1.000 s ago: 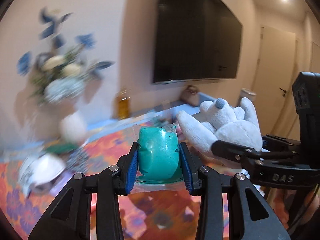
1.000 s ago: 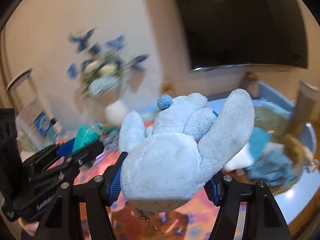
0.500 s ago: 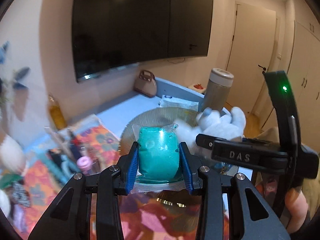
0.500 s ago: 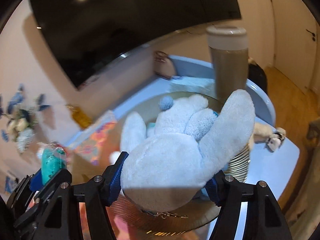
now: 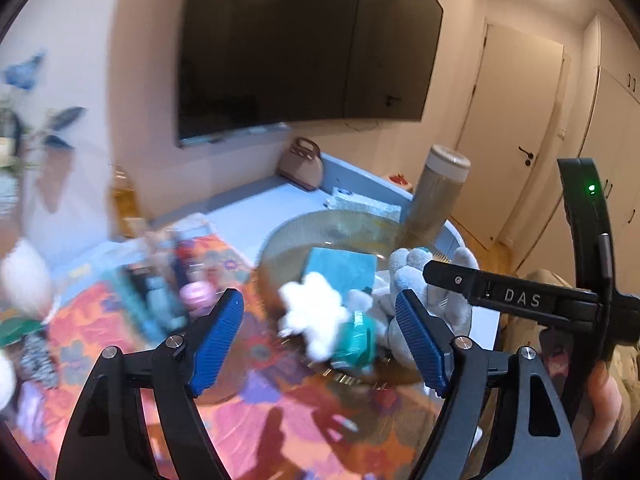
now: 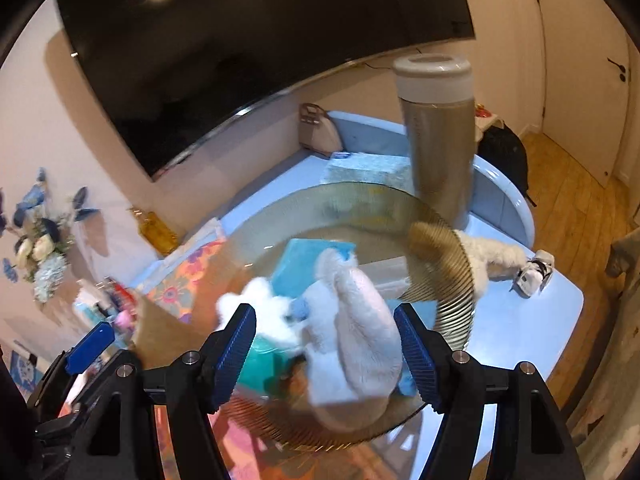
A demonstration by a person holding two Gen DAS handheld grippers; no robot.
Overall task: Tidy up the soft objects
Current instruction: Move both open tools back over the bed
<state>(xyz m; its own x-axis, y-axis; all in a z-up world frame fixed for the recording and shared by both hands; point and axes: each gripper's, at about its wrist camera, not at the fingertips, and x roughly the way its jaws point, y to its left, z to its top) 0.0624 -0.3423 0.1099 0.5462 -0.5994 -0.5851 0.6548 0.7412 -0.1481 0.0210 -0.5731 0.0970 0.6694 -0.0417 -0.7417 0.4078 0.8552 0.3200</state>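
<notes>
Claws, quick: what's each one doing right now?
Left claw: open, jaws just been opening, nothing between them.
Right claw: open; pale blue plush toy sits loosely between.

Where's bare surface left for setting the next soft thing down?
Free: blue table right of the ribbed glass bowl, before the small white toy; also blue strip below the TV. Crowded: bowl's near half, and the floral cloth clutter.

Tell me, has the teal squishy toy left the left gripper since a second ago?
Yes. The teal squishy toy has gone from between the pads into the glass bowl. The left gripper jaws have just been opening and are empty.
</notes>
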